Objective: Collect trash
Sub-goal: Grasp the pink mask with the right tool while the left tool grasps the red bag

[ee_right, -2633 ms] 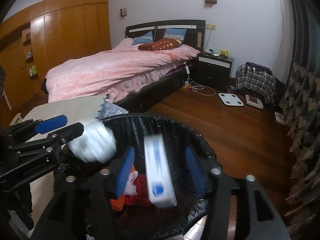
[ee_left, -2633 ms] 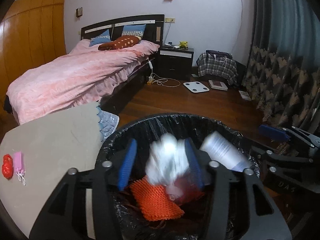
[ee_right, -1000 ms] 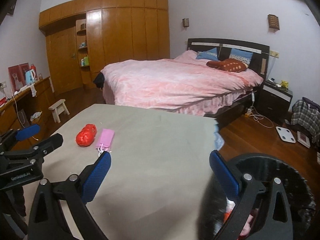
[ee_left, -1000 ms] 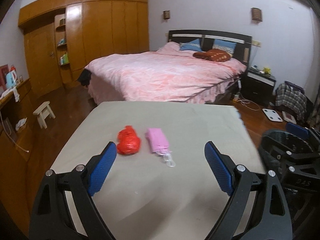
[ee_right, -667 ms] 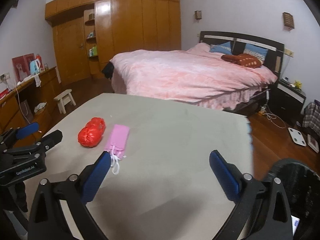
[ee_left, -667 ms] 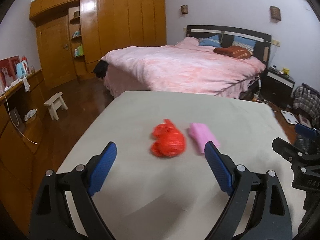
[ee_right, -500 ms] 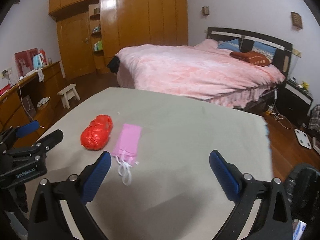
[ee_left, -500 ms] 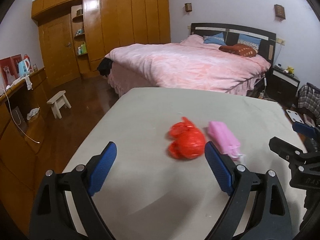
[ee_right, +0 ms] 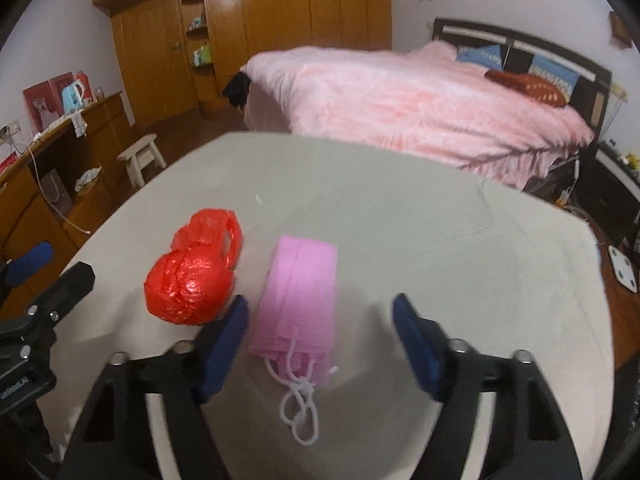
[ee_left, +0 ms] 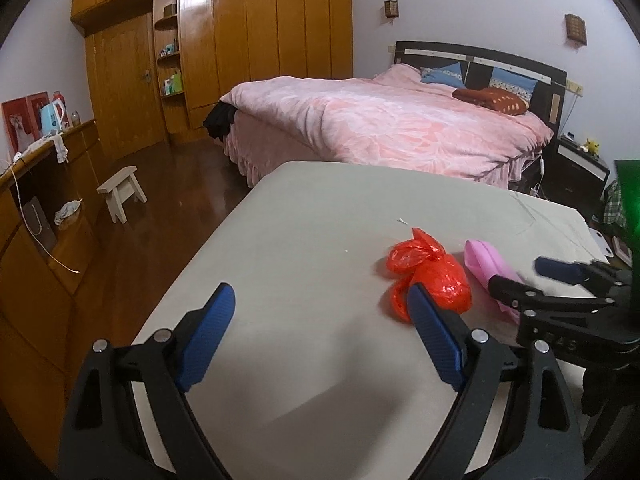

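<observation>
Pink mask (ee_right: 298, 300) lower centre, long axis between closing right gripper (ee_right: 320, 340) fingers, untouched; red bag (ee_left: 430, 280) beyond wide left gripper (ee_left: 320, 340).

each view is taken from behind its own gripper, angled down across the grey table (ee_left: 304, 240) toward the pink bed (ee_right: 420, 104); the red bag (ee_left: 430, 276) and pink mask (ee_right: 300, 300) are shared, the latter seen closer from the right wrist
</observation>
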`<state>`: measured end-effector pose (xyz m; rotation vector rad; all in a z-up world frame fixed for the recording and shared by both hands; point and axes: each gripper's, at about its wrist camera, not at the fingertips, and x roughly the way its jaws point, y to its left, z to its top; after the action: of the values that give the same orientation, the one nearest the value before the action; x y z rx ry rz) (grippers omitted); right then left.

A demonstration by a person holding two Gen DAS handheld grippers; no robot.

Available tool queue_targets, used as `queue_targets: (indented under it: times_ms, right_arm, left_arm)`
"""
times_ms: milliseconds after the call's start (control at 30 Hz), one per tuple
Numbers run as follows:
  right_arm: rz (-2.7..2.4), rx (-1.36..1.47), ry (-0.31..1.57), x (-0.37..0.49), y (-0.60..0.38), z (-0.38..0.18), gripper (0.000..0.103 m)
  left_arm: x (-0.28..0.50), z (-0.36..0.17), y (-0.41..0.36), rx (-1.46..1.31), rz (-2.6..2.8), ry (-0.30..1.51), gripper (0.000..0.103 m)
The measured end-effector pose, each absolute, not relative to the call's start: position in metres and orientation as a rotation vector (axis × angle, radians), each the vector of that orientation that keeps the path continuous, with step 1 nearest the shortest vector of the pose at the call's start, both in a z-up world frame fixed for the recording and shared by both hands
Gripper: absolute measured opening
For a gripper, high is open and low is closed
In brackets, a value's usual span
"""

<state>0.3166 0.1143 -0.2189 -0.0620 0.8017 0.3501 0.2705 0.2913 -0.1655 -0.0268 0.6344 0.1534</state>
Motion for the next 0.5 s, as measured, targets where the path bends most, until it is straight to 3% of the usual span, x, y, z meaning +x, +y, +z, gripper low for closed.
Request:
queue_targets:
  times_ms: [100,200,500]
  right_arm:
    - [0.377,-0.062,0.846,0.318,0.117,-0.225,0.031]
    - [0.397,-0.055,0.842,0.315,0.116,-0.222,0.017]
    - [0.364,-0.044,0.793,0.307,0.086,-0.203,0.016]
  left_arm:
    - [0.273,-0.167,0.29,-0.027,0.145,0.638,0.084]
    - [0.275,-0.167,0.286,-0.022,0.135,0.641,0.083]
    - [0.286,-0.169,0.257,-0.017,0.08,0.648,0.082]
